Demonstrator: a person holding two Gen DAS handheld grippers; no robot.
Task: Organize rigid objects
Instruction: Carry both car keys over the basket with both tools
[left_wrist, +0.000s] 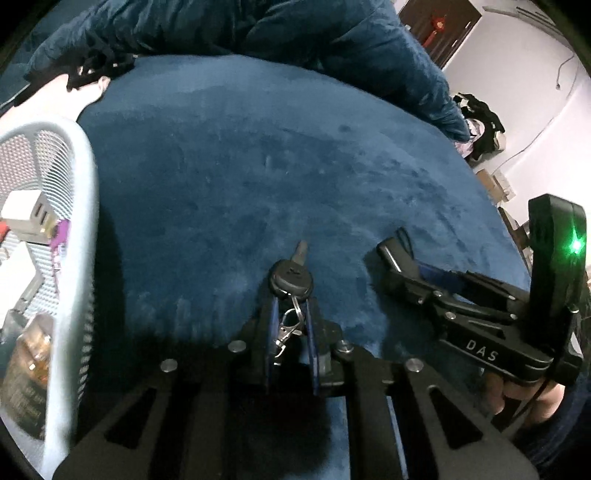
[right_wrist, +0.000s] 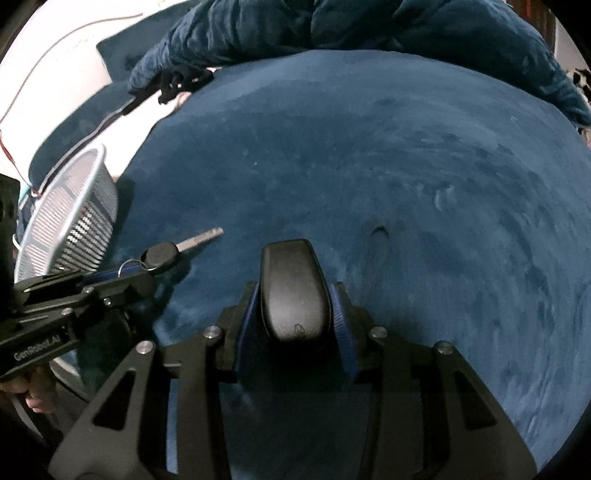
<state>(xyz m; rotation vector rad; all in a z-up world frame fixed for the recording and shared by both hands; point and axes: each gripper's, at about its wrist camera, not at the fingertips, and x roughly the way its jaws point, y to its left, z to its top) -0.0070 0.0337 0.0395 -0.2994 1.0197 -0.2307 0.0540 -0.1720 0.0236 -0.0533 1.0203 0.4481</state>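
Observation:
My left gripper (left_wrist: 291, 295) is shut on a black-headed key (left_wrist: 291, 278) with a ring and clasp, held just above the blue plush surface; it also shows in the right wrist view (right_wrist: 162, 255). My right gripper (right_wrist: 295, 291) is shut on a black oblong device (right_wrist: 293, 288) like a small mouse or remote, to the right of the key; the device also shows in the left wrist view (left_wrist: 393, 258). A light mesh basket (left_wrist: 74, 221) stands at the left, also in the right wrist view (right_wrist: 79, 206).
The basket holds a white charger (left_wrist: 26, 214), a purple item (left_wrist: 61, 236) and a brown packet (left_wrist: 29, 365). A rumpled blue blanket (left_wrist: 258, 29) lies at the back. Black clothing (left_wrist: 99, 66) lies at the far left. Clutter (left_wrist: 480, 125) sits by the right wall.

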